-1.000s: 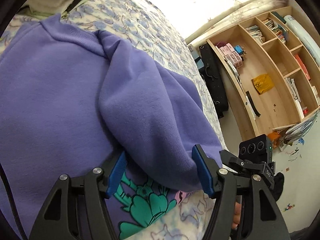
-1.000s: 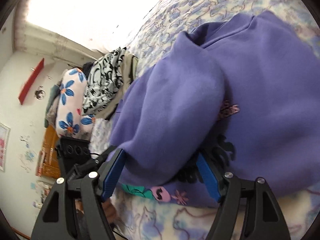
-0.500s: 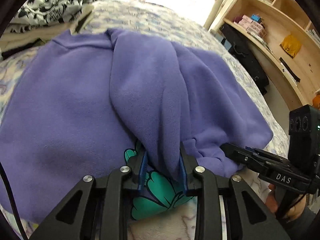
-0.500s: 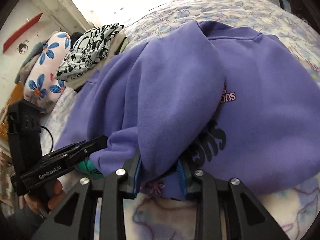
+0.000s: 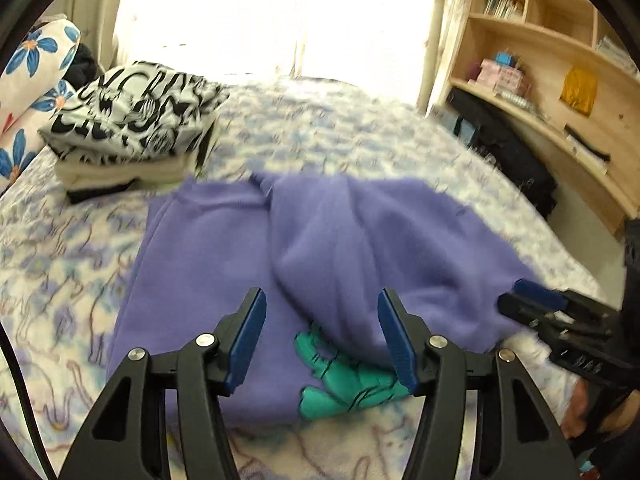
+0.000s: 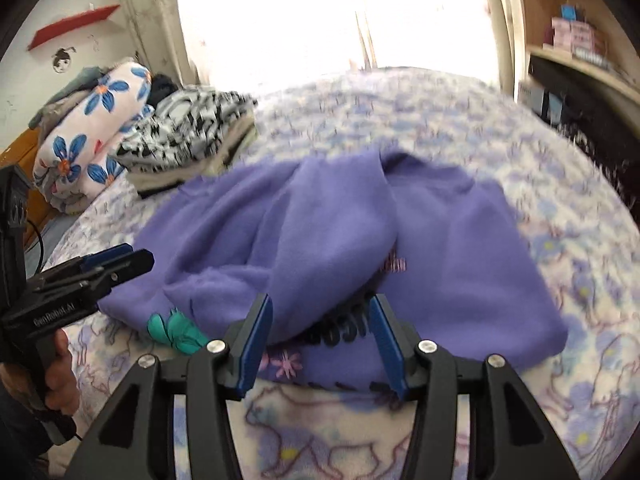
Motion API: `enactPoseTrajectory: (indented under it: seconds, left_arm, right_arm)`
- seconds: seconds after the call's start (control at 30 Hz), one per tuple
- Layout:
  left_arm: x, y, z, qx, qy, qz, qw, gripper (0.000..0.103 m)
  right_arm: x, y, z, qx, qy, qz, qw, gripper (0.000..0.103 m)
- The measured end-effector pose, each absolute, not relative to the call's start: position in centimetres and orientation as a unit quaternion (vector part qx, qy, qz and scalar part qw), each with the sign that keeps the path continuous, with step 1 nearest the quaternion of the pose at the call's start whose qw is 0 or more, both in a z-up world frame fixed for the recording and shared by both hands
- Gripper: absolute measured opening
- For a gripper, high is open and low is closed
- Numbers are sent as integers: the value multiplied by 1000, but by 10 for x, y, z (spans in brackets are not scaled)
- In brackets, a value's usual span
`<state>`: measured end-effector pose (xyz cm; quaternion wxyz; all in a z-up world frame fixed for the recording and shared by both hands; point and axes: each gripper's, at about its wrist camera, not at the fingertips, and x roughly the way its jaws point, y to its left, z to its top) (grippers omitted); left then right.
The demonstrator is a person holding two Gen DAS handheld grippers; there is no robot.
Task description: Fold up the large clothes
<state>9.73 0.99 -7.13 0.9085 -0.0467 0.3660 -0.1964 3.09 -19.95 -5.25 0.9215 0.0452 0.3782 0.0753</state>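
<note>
One purple sweatshirt (image 5: 224, 264) flat on bed (image 5: 360, 140), collar away, sleeves folded in, folded clothes pile (image 5: 132, 120) beyond, left claw (image 5: 322, 336) and right claw (image 6: 318, 340) both just reopened, gaping, empty.

You can read "GenRobot.AI" in pale letters on the side of the left gripper (image 6: 116, 262), seen from the right wrist. The dark print on the sweatshirt (image 6: 460, 248) shows blurred letters you can't make out. The lettering on the black-and-white garment (image 5: 136, 116) is unreadable too.
</note>
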Motion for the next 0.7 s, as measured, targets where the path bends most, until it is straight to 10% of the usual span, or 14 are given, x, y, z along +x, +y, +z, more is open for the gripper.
enactPoseTrajectory:
  seconds: [0.17, 0.7]
  left_arm:
    - [124, -2, -65, -61, 369, -234, 897, 16]
    - [164, -24, -144, -43, 449, -210, 867, 15]
  right_arm:
    - [67, -183, -51, 35, 378, 96, 920, 17]
    - [97, -206, -107, 48, 436, 32, 898, 16]
